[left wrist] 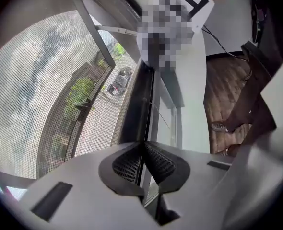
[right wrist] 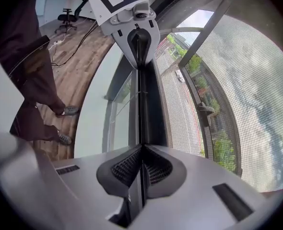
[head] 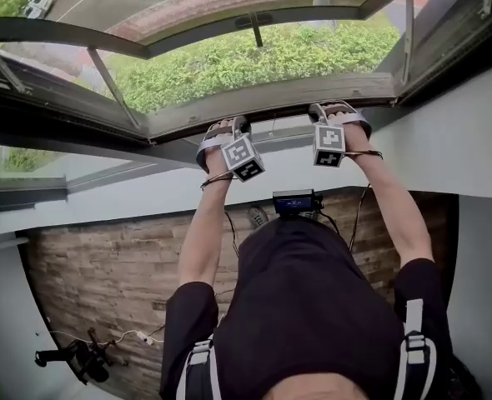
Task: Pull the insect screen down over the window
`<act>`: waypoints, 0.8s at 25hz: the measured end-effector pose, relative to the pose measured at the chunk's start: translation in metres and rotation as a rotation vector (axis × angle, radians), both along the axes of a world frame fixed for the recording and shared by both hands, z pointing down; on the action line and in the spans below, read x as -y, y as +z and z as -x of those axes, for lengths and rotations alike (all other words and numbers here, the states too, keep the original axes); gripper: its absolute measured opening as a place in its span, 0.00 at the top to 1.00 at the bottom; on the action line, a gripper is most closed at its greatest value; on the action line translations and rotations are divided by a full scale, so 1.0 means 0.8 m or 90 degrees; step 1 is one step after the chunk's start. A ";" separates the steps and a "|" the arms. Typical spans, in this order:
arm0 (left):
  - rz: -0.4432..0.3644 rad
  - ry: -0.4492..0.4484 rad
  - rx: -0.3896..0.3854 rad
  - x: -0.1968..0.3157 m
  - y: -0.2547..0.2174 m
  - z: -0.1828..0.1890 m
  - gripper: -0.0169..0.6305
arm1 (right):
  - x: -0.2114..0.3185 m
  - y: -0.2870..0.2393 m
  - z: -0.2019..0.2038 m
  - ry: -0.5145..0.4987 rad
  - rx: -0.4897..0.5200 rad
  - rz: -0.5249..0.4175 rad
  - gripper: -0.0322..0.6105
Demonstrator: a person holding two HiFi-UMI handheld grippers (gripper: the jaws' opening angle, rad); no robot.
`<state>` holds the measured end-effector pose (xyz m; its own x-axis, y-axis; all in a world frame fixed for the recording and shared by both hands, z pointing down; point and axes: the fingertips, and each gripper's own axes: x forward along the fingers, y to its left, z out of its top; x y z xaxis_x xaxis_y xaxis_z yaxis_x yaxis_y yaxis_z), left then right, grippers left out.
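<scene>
The insect screen's mesh (left wrist: 31,95) covers the window opening, with trees and a street showing through it. Its dark pull bar (left wrist: 137,104) runs along the bottom, just above the sill. My left gripper (left wrist: 144,145) is shut on the bar's thin lip. My right gripper (right wrist: 142,147) is shut on the same lip (right wrist: 140,104) further along, with mesh (right wrist: 237,80) beside it. In the head view both arms reach up. There the left gripper (head: 229,130) and right gripper (head: 333,111) sit side by side on the grey bar (head: 279,98).
The outer window sash (head: 62,36) stands tilted open over a green hedge (head: 254,57). A white wall (head: 129,194) lies below the sill. Under me is a wooden floor (head: 96,273) with cables and an office chair (right wrist: 67,17).
</scene>
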<state>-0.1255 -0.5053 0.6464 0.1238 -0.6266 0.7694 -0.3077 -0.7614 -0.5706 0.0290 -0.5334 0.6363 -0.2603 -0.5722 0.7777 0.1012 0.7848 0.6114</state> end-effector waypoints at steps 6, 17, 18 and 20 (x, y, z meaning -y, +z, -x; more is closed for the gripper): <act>-0.006 0.014 -0.009 -0.001 -0.005 0.025 0.93 | -0.003 -0.002 0.024 0.006 0.001 0.010 0.92; -0.007 0.008 0.015 -0.004 -0.005 0.015 0.93 | -0.004 0.000 0.013 0.026 0.024 0.007 0.92; -0.007 0.009 0.013 -0.004 -0.005 0.015 0.93 | -0.004 0.000 0.014 0.024 0.035 0.002 0.92; -0.010 0.008 0.007 -0.003 -0.008 0.017 0.93 | -0.003 -0.001 0.015 0.016 0.060 0.000 0.92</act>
